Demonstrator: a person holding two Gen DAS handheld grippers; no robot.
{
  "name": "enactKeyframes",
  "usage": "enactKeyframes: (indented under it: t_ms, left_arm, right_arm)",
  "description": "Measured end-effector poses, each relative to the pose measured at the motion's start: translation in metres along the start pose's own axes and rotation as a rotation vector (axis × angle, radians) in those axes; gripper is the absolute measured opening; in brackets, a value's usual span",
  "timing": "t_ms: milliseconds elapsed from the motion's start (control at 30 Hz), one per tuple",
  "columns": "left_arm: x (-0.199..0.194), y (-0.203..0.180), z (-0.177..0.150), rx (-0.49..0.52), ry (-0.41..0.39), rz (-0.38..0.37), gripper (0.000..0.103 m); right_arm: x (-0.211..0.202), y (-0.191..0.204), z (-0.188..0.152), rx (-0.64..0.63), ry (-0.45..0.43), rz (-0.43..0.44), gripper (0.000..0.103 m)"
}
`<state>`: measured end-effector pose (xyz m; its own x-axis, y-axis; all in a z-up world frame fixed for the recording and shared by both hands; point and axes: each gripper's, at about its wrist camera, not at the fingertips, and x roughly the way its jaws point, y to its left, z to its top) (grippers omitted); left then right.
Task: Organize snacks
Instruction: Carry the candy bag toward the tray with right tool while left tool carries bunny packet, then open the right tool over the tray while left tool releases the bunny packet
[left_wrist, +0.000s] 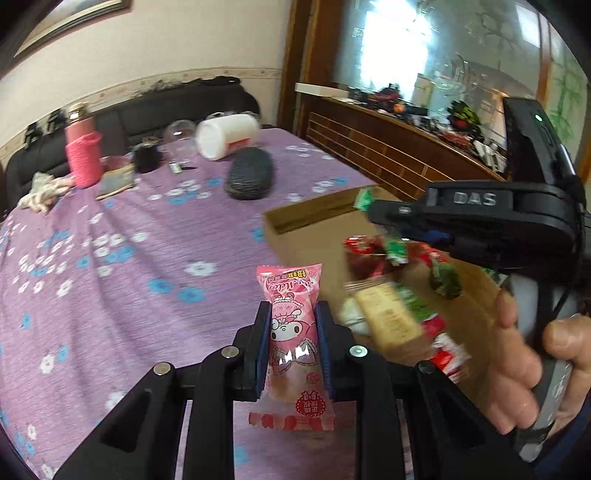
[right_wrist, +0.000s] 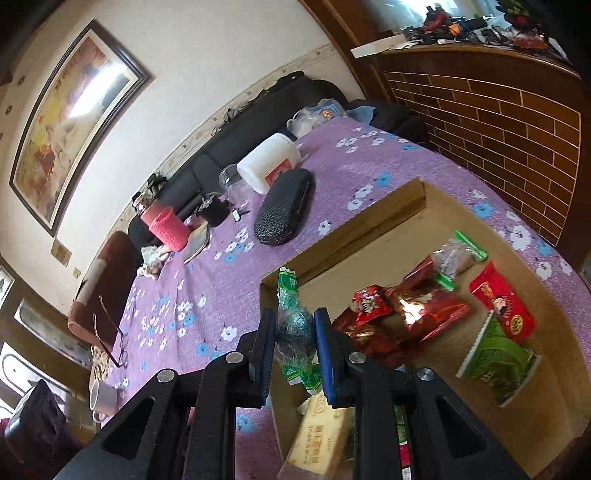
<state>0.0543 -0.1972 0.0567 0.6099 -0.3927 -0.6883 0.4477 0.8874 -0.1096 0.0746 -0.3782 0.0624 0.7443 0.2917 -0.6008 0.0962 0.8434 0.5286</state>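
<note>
1. My left gripper (left_wrist: 291, 343) is clamped on a pink snack packet (left_wrist: 290, 347) with a cartoon face. The packet stands upright between the blue pads, its top and bottom seals sticking out above and below them.
2. That packet hangs over the purple flowered tablecloth (left_wrist: 129, 240), just off the near left corner of the cardboard box (left_wrist: 306, 218).
3. My right gripper (right_wrist: 295, 338) is closed on a green, clear-wrapped snack (right_wrist: 293, 325). Its twisted end pokes up past the fingertips.
4. In the left wrist view the right gripper (left_wrist: 373, 210) sits above the box, the green wrapper (left_wrist: 364, 197) showing at its tip, and my right hand (left_wrist: 524, 362) wraps its handle.
5. The green snack sits above the box's near left corner, right at the wall.
6. Inside the box lie several loose packets: a red packet (right_wrist: 502, 299) towards the right wall, a green packet (right_wrist: 498, 362) touching it just below, dark red foil packets (right_wrist: 424, 306) in the middle, and a clear bag with green edges (right_wrist: 458, 254) farther back.
7. A tan biscuit packet (right_wrist: 317, 439) lies at the box's near edge, under my right gripper.
8. Past the box, near the far edge of the table, a black textured case (right_wrist: 284, 206) lies just beside a tipped white tub (right_wrist: 269, 166).
9. A pink bottle (left_wrist: 83, 151) stands at the far left edge.
</note>
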Motion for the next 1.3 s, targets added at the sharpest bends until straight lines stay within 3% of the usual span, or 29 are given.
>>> enactKeyframes:
  t_ms: [267, 500, 933, 1300]
  left_arm:
    - [0.031, -0.046, -0.004, 0.064, 0.060, -0.047, 0.022]
    - [0.044, -0.069, -0.001, 0.064, 0.066, -0.088, 0.023]
    - [0.042, -0.087, -0.019, 0.183, -0.052, -0.012, 0.023]
    - [0.041, -0.084, -0.021, 0.179, -0.061, -0.014, 0.023]
  right_arm:
    - [-0.011, -0.025, 0.007, 0.050, -0.026, -0.054, 0.022]
    - [-0.014, -0.047, 0.009, 0.069, -0.023, -0.116, 0.022]
    - [0.001, -0.044, -0.003, -0.012, 0.030, -0.217, 0.022]
    - [0.012, -0.039, -0.007, -0.045, 0.061, -0.272, 0.022]
